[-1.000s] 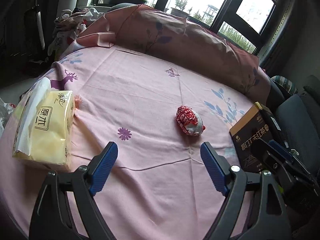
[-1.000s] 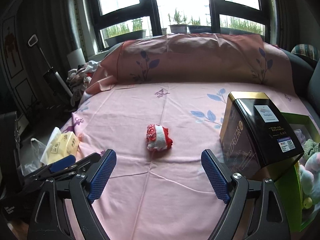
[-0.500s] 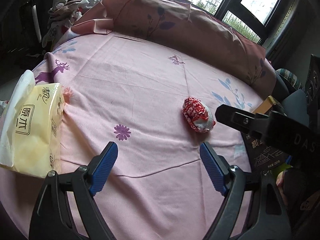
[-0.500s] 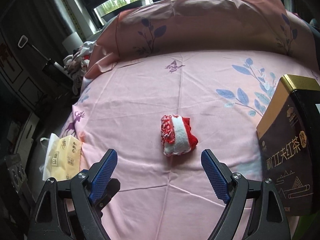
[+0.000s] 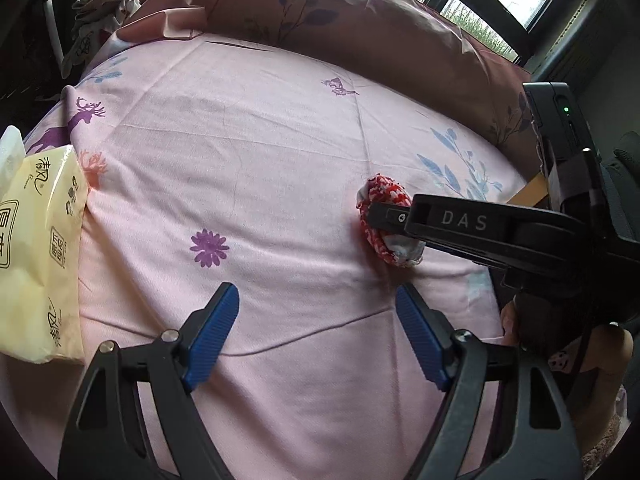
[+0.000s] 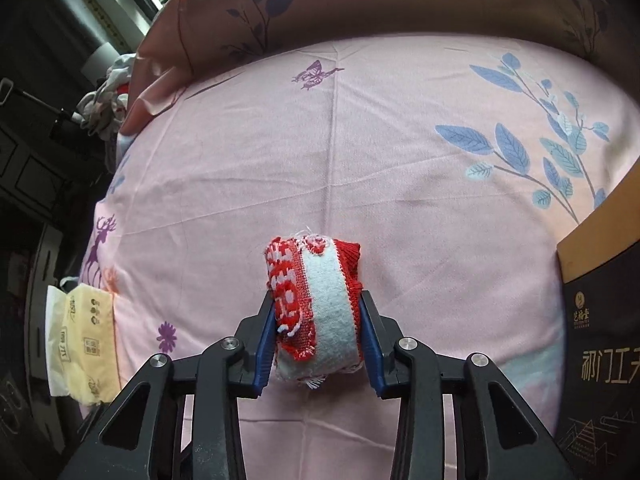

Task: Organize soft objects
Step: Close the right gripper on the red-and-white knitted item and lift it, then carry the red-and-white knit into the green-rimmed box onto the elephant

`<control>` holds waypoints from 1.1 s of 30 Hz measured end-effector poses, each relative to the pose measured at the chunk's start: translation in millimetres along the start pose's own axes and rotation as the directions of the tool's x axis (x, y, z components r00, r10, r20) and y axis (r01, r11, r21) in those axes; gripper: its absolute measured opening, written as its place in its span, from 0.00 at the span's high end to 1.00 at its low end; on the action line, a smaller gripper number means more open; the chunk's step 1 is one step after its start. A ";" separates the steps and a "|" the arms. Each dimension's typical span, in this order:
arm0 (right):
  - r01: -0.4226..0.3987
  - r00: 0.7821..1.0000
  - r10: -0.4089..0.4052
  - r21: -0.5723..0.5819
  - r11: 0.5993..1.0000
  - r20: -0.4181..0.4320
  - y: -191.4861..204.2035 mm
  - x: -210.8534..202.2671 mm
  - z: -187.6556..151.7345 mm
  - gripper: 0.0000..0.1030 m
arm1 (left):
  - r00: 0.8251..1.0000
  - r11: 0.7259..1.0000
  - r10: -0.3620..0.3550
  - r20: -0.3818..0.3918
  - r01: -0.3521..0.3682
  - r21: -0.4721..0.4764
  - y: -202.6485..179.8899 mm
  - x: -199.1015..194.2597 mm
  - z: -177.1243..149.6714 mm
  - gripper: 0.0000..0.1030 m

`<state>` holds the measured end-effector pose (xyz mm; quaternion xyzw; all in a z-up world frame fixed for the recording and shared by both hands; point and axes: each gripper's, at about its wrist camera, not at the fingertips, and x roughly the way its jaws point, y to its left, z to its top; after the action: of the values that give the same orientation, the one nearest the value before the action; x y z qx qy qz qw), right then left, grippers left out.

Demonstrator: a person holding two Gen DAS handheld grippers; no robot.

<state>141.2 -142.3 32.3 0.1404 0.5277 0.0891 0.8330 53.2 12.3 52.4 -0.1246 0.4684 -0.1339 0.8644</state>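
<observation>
Right wrist view, lower centre: right gripper [image 6: 318,336] jaws have just been closing and now pinch the red-white knitted roll [image 6: 314,304] on the pink sheet [image 6: 360,152]. Left wrist view only: left gripper [image 5: 318,336] spread, empty; a hand [image 5: 560,332] at right edge.

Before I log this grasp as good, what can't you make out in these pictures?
- Sock roll, right view: underside hidden by its bulk and the right tongs.
- Sock roll, left view: middle covered by the tongs' arm.
- Dark box, right view: cut off by the edge.
- Tissue pack, left view: cut off by the edge.
</observation>
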 end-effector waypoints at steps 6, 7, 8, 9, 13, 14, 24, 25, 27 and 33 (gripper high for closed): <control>-0.109 0.994 0.109 -0.004 0.994 0.017 2.0 -34.3 -28.4 0.62 | 0.999 0.996 -0.041 0.011 0.040 0.074 -19.4 -9.4 -11.8 0.34; -0.118 0.993 0.118 -0.004 0.993 0.026 2.8 -40.2 -32.8 0.62 | 0.998 0.995 -0.062 0.014 0.061 0.075 -22.2 -13.0 -14.0 0.36; -0.113 0.993 0.114 -0.006 0.994 0.039 3.0 -46.4 -37.8 0.62 | 0.996 0.993 -0.089 0.020 0.087 0.076 -25.1 -17.4 -16.1 0.41; -0.111 0.992 0.112 -0.007 0.994 0.054 1.8 -53.0 -42.8 0.62 | 0.993 0.991 -0.114 0.029 0.111 0.080 -28.3 -22.4 -18.6 0.46; -0.150 0.976 0.148 0.005 0.989 0.157 -12.1 -88.5 -66.8 0.62 | 0.981 0.973 -0.182 0.058 0.172 0.156 -50.6 -40.0 -28.4 0.61; -0.172 0.970 0.166 0.017 0.985 0.177 -18.7 -97.0 -72.3 0.62 | 0.978 0.966 -0.200 0.058 0.187 0.177 -58.9 -44.1 -30.9 0.72; -0.192 0.897 0.146 0.070 0.979 0.418 -81.3 -198.5 -95.1 0.62 | 0.931 0.887 -0.346 0.116 0.284 0.365 -170.9 -85.0 -40.6 0.86; -0.201 0.886 0.145 0.083 0.976 0.441 -91.2 -208.4 -97.3 0.62 | 0.926 0.874 -0.360 0.116 0.292 0.388 -184.3 -87.7 -41.2 0.86; -0.215 0.864 0.139 0.105 0.971 0.484 -112.0 -226.1 -101.3 0.62 | 0.917 0.851 -0.385 0.109 0.306 0.426 -210.8 -89.6 -42.8 0.86; -0.236 0.816 0.072 0.217 0.947 0.574 -176.7 -258.8 -115.5 0.62 | 0.907 0.789 -0.416 0.060 0.327 0.520 -282.9 -75.5 -53.5 0.85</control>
<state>-73.7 -369.9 148.7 0.3185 0.2548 0.0369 0.9123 -64.0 -230.2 179.1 0.0015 0.3076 -0.4068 0.8602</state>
